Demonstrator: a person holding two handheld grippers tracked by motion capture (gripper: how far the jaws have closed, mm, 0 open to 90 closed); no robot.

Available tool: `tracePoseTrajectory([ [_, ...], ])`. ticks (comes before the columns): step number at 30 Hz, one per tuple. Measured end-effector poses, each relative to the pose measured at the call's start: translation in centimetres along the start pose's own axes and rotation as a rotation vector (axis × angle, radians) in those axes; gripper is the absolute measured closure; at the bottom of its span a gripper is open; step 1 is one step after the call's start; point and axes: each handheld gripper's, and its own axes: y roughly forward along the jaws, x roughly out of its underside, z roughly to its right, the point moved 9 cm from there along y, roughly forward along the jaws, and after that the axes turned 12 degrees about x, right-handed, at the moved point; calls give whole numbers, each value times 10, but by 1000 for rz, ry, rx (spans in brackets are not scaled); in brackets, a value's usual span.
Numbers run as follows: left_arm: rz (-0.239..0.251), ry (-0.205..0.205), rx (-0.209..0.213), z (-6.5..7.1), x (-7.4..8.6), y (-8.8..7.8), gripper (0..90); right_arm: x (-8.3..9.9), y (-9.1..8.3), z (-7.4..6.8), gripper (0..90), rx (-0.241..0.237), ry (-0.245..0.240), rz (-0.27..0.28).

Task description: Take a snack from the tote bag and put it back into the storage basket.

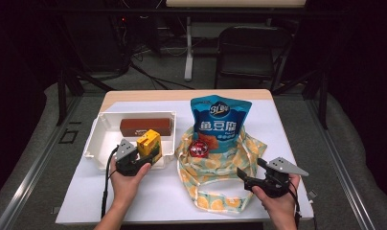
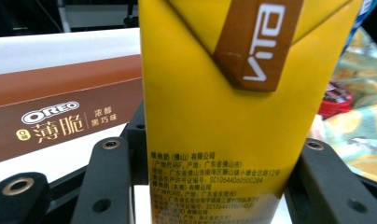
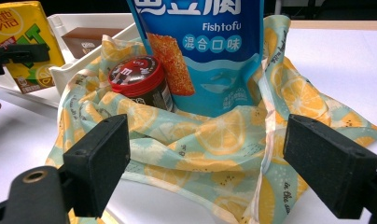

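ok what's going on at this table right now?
A person works two handheld grippers. The left gripper is shut on a yellow drink carton at the near edge of the white tray, which holds a brown Oreo box. The right gripper is open beside the lemon-print bag, which holds a blue snack pouch and a red-lidded jar.

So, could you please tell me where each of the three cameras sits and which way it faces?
High view: above the person's side of the table, looking forward and down; both forearms, left gripper and right gripper show.
Left gripper view: rides the left gripper, looking along its black jaws shut on the yellow carton; Oreo box behind.
Right gripper view: rides the right gripper, its open jaws facing the lemon-print bag, blue Fishtofu pouch and red-lidded jar.
Shared: all three show the carton.
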Motion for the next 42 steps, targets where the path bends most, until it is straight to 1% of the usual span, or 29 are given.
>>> tracePoseTrajectory([
  [2,-13,7,-12,-3,2,3,523,0,1,0,146,1,3,3],
  [4,-9,-8,-9,-6,2,5,523,1,1,0,146,2,1,-3],
  [6,-13,-16,-19,-9,4,7,523,1,1,1,147,1,4,-2],
  [8,-14,-28,-19,-11,5,10,523,1,1,2,147,0,4,-2],
  [10,-23,-30,-28,-13,7,12,523,2,1,3,148,5,1,-7],
  [12,-30,-37,-27,-15,9,14,522,2,2,4,148,7,5,-6],
  [13,-34,-34,-31,-16,10,15,522,2,2,4,148,8,7,-5],
  [15,-39,-36,-26,-18,12,18,522,2,3,4,150,7,12,0],
  [17,-44,-37,-33,-20,13,21,522,2,3,5,150,9,11,-1],
  [19,-45,-49,-33,-22,13,24,521,3,3,5,151,13,7,-6],
  [20,-39,-58,-37,-22,13,25,520,3,3,5,151,12,9,-5],
  [22,-48,-65,-60,-24,14,27,517,3,3,5,152,15,9,-4],
  [24,-51,-68,-69,-26,16,29,516,3,3,5,153,16,5,-6],
  [26,-61,-63,-79,-28,18,31,515,4,4,5,153,15,8,-3],
  [29,-55,-48,-80,-28,18,32,513,5,4,7,155,19,2,-13],
  [32,-70,-8,-74,-27,19,33,508,6,5,6,156,22,9,-8],
  [34,-76,5,-76,-26,20,33,505,6,5,6,157,22,5,-10],
  [37,-79,-24,-76,-27,21,31,498,6,5,5,158,21,3,-8],
  [39,-93,-27,-72,-25,23,30,494,7,5,5,159,24,3,-9],
  [41,-120,-25,-74,-25,25,29,486,7,4,6,160,25,-1,-13],
  [42,-121,-32,-73,-25,26,29,469,7,5,6,161,25,2,-12],
])
